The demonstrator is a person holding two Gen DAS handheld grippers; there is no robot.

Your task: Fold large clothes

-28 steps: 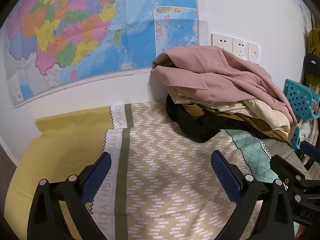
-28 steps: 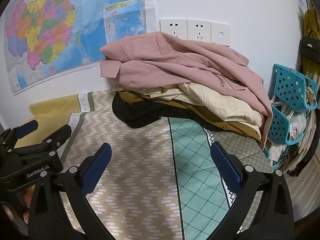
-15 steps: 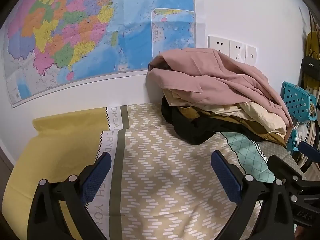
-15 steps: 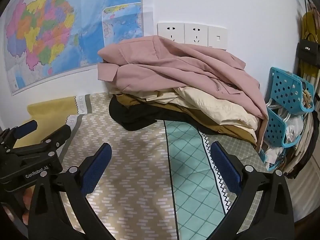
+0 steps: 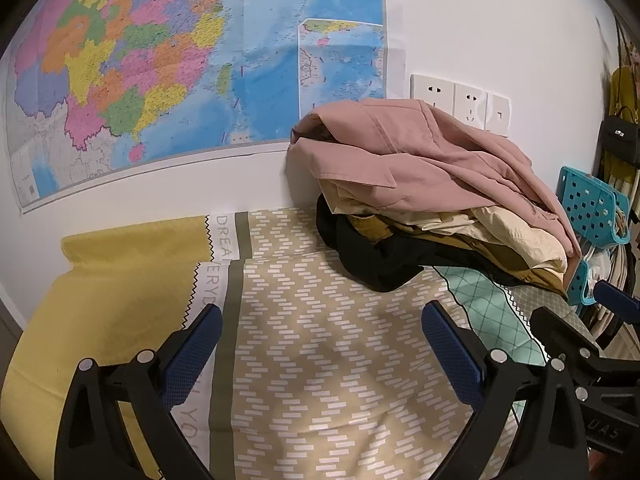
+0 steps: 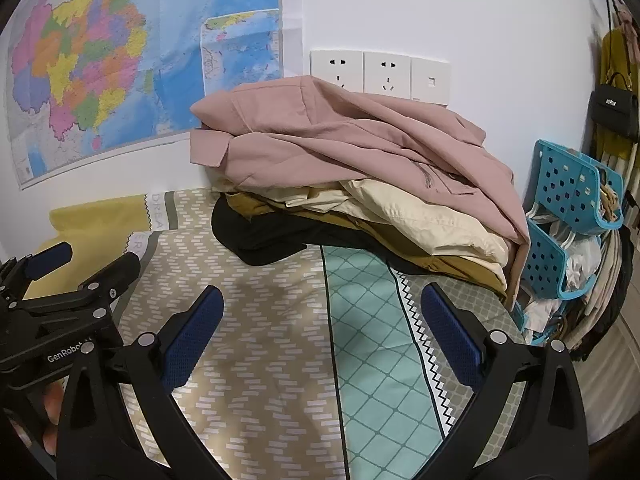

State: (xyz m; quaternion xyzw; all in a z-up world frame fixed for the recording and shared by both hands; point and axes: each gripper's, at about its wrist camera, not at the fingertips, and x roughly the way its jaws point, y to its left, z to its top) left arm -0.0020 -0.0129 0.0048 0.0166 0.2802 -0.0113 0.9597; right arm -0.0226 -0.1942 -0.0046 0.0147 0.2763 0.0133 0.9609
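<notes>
Right wrist view: patterned bedspread [image 6: 280, 340] lies bare beneath and ahead of both tools. Farther ahead, against the wall, sits the clothes pile [image 6: 360, 176], pink jacket [image 6: 340, 140] on top. Right gripper [image 6: 322, 320] and left gripper [image 5: 320, 344] are both spread wide, holding nothing.

A white wall [image 6: 480, 20] carries a colourful map [image 5: 160, 60] (three sockets [image 6: 380, 76] beside it).
</notes>
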